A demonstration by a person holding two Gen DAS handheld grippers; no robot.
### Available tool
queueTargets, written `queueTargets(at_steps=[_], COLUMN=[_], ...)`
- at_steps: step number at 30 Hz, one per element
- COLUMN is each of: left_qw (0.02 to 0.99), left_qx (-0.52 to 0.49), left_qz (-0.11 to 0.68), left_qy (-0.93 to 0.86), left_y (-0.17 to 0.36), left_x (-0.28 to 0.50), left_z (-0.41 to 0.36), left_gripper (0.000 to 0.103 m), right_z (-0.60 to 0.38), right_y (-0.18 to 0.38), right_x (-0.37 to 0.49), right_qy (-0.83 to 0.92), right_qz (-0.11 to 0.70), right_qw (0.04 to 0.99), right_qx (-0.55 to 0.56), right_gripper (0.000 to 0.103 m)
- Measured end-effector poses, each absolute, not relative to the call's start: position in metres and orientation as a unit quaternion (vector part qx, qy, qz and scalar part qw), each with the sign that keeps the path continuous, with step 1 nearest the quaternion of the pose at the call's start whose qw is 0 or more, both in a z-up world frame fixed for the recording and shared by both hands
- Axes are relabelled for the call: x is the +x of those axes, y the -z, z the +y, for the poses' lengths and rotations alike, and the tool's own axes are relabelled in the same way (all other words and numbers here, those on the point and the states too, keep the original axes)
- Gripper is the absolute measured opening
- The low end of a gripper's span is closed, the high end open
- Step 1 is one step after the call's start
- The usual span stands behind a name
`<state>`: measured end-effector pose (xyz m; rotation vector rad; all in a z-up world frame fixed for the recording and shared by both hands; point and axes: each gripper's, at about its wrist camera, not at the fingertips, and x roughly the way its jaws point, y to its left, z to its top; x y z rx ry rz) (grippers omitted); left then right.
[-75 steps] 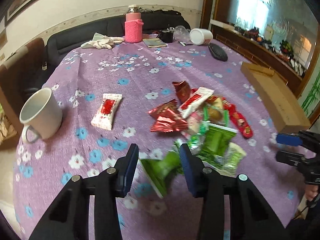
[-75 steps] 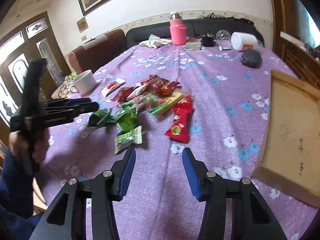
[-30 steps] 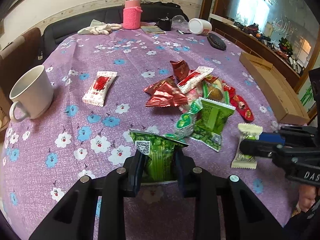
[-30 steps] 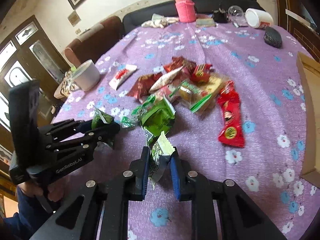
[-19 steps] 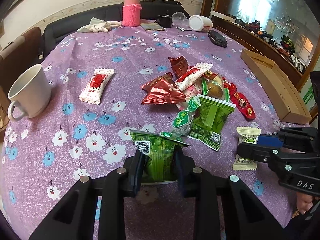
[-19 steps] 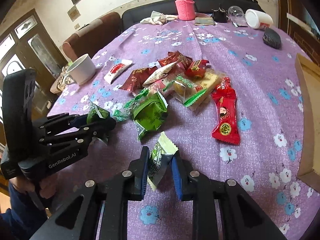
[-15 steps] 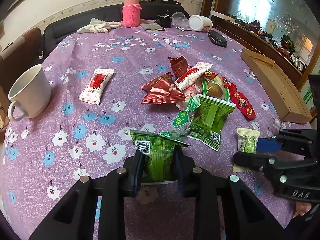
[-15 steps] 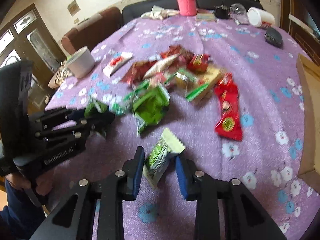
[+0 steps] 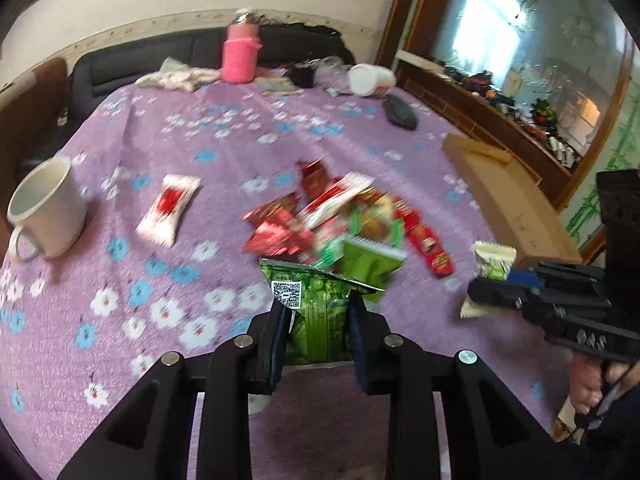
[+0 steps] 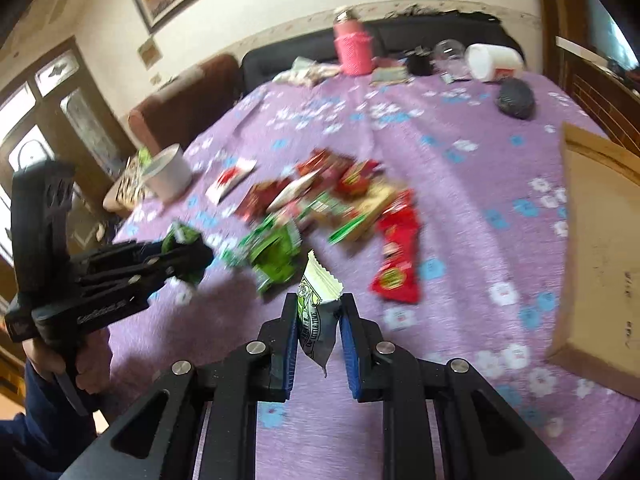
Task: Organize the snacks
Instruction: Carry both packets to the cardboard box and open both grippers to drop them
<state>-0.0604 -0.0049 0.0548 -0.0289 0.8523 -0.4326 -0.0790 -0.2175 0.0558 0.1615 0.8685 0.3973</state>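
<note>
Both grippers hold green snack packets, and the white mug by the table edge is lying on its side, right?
Not quite. The left wrist view shows the white mug upright. The left gripper and right gripper do hold green packets.

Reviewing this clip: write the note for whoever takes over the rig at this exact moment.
Left gripper: shut on the dark green packet, clear of the table.
Right gripper: shut on the pale green packet, also lifted.
Snack pile: mid-table on the purple cloth, unsorted; one white-and-red packet lies apart near the white mug.
Cardboard box: on the right, looks empty where visible.
Done: two packets picked.
Left: place both, probably in the box, then clear the pile.
</note>
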Motion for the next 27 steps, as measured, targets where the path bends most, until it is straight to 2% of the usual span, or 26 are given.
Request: queueTargets(at_steps=[7,13,19,27], left_qw=[0.875,0.849,0.818,0.805], left_qx=[0.003,0.021,0.018,0.037], left_qz=[0.390,0.394,0.420,0.456], left_qy=[0.286,0.352,0.391,0.379], left_y=[-0.088,-0.102,-0.093,-0.059], left_x=[-0.050,-0.029,0.010,0.043], left_z=[-0.078,-0.175,-0.272,-0.347], left_gripper=[0.026,0.026,0.026,0.026], right_z=[-0.303,-0.380,-0.450,-0.501], right_y=[-0.072,-0.076,-0.072,-0.041], right_x=[-0.064,-0.047,-0.010,0.017], right_qy=[-0.126,-0.061,0.011,0.031], right_qz=[0.397,0.388,0.396,0.436], right_qw=[0.898,0.899,0.895,0.868], right_qx=[0.142,0.191,0.207,0.234], right_gripper=[0.021,0.021,0.021,0.021])
